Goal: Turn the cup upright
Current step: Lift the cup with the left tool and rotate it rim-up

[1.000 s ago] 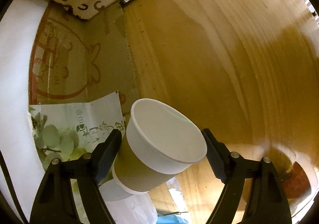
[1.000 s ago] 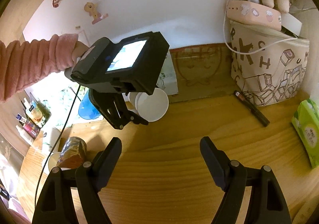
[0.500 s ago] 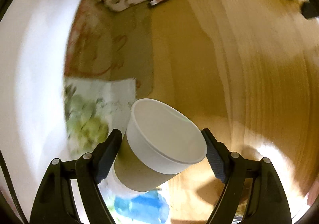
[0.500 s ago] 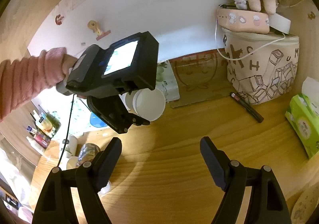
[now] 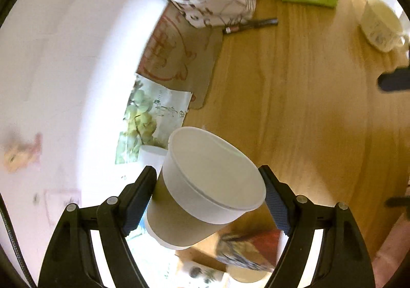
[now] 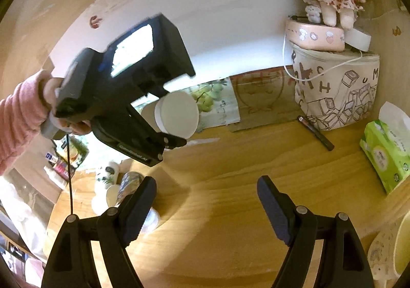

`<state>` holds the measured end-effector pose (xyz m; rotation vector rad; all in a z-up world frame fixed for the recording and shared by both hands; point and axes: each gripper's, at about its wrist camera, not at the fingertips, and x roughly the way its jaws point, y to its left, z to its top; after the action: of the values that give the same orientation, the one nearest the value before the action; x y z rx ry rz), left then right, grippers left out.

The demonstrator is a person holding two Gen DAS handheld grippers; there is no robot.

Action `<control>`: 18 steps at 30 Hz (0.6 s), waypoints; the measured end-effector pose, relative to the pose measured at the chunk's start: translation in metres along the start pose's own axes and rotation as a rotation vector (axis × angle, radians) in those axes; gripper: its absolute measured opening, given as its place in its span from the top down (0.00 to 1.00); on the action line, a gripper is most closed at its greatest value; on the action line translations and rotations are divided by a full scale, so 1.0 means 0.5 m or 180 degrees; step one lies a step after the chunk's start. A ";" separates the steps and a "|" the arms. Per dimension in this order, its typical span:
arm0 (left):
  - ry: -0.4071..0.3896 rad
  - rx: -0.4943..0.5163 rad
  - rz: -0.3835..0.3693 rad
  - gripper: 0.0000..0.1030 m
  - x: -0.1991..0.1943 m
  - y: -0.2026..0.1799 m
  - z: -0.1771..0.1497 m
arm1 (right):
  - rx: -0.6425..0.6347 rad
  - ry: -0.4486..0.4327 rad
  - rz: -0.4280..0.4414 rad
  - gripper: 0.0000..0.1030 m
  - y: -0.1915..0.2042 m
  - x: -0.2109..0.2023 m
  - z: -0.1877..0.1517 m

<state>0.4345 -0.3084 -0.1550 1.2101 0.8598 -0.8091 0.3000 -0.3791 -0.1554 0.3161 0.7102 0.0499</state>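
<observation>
My left gripper (image 5: 208,191) is shut on a white paper cup with a brown sleeve (image 5: 205,185). It holds the cup in the air above the wooden table (image 5: 294,108), tilted, with the open mouth facing the camera. In the right wrist view the left gripper (image 6: 164,134) holds the same cup (image 6: 176,115) on its side above the table, mouth toward the right. My right gripper (image 6: 206,204) is open and empty, low over the table's near part.
A printed fabric bag (image 6: 335,93) with a doll on top stands at the back right. A dark pen (image 6: 316,134) lies in front of it. A green tissue pack (image 6: 387,152) sits at the right. Cups and bottles (image 6: 110,180) crowd the left edge.
My left gripper has lifted the cup higher and swung it, so more of the wall and the bag come into its view. The right gripper has stayed open and tilted slightly upward.
</observation>
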 end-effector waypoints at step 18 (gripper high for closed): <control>-0.0315 -0.1267 0.0148 0.19 -0.259 -0.094 -0.176 | -0.0290 0.0050 0.0124 0.21 0.116 -0.129 -0.065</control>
<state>0.3235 -0.2209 -0.0724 0.8297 0.8598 -0.6180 0.2336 -0.3250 -0.1205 0.2424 0.7152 0.1215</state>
